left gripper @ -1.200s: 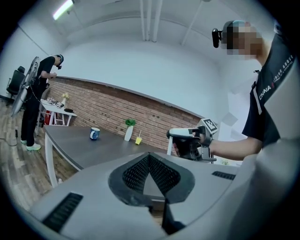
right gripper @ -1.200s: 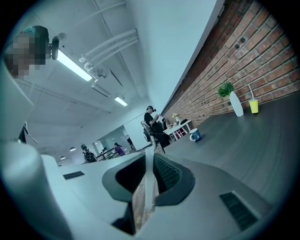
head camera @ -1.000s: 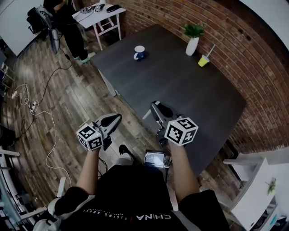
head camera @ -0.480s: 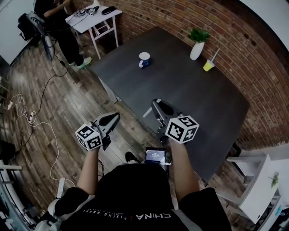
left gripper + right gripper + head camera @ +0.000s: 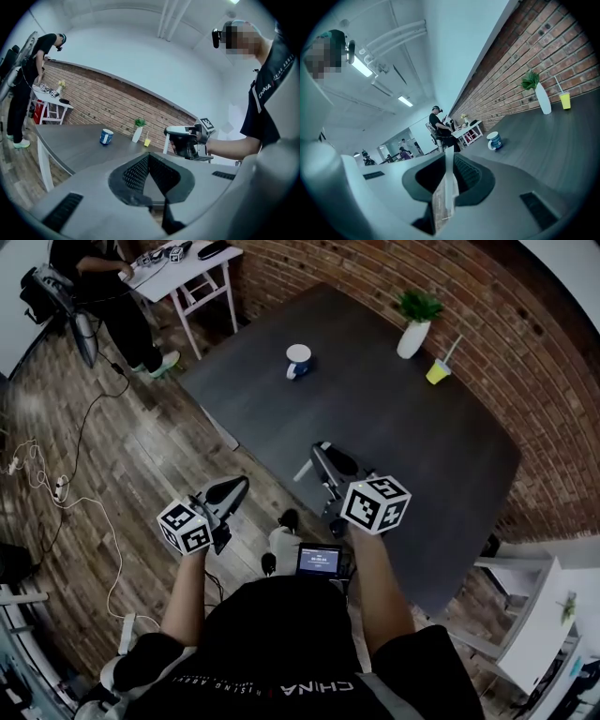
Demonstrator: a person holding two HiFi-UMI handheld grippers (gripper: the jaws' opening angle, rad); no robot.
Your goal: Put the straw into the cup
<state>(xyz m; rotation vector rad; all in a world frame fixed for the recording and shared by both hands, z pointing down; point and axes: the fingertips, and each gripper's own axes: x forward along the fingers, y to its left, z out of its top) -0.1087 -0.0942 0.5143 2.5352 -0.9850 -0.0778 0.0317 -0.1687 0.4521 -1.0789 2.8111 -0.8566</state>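
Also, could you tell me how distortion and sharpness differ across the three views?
Head view: fisheye bows the brick wall and table edges, otherwise sharp. Left gripper view: dark round border, plant fairly clear. Right gripper view: bluish cast, the near straw soft.

brick wall (image 5: 347, 268) | wood-plank floor (image 5: 131, 446) | dark table (image 5: 403, 437) | white side table (image 5: 180, 274) | ceiling tube lights (image 5: 363, 68)

On the bench (image 5: 375, 442): mug (image 5: 298, 360) at 10 o'clock of centre, vase (image 5: 412, 337) at 1, cup (image 5: 437, 373) at 2 near vase.
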